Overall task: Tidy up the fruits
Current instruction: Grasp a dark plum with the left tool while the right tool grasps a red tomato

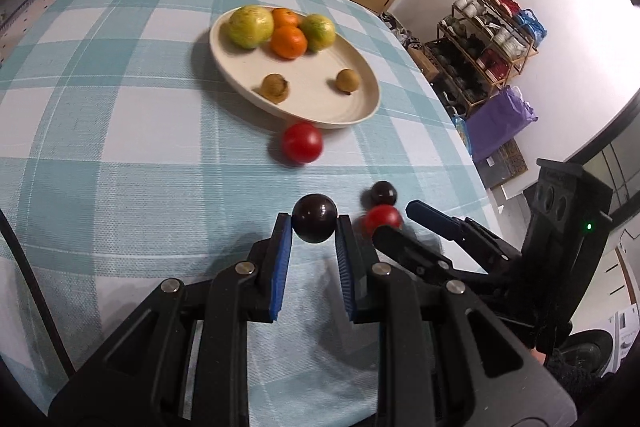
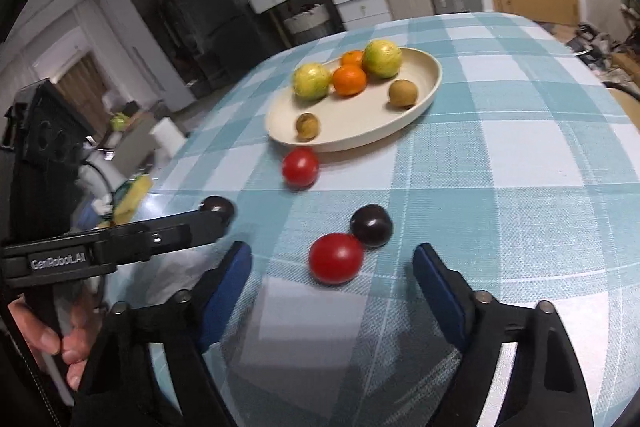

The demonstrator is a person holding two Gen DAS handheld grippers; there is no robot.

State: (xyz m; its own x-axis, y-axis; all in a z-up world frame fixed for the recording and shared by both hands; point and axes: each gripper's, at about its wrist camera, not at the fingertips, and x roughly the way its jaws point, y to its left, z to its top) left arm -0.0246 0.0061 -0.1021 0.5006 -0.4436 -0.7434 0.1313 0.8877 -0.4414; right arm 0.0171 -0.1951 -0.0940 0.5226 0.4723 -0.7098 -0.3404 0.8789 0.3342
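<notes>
1. Your left gripper is clamped on a dark round fruit, pinched between its blue pads above the checked tablecloth.
2. Your right gripper has its jaws spread wide with nothing held; a red tomato lies on the cloth between the tips, not touched by either pad.
3. Touching that tomato on its far side is a second dark fruit.
4. Farther out, another red tomato rests on the cloth just beside the near rim of the cream plate.
5. On the plate you have two small brown fruits near the front.
6. Behind them sit two oranges between two yellow-green fruits, bunched together at the far side.
7. Your left hand shows at the edge of the right view.
</notes>
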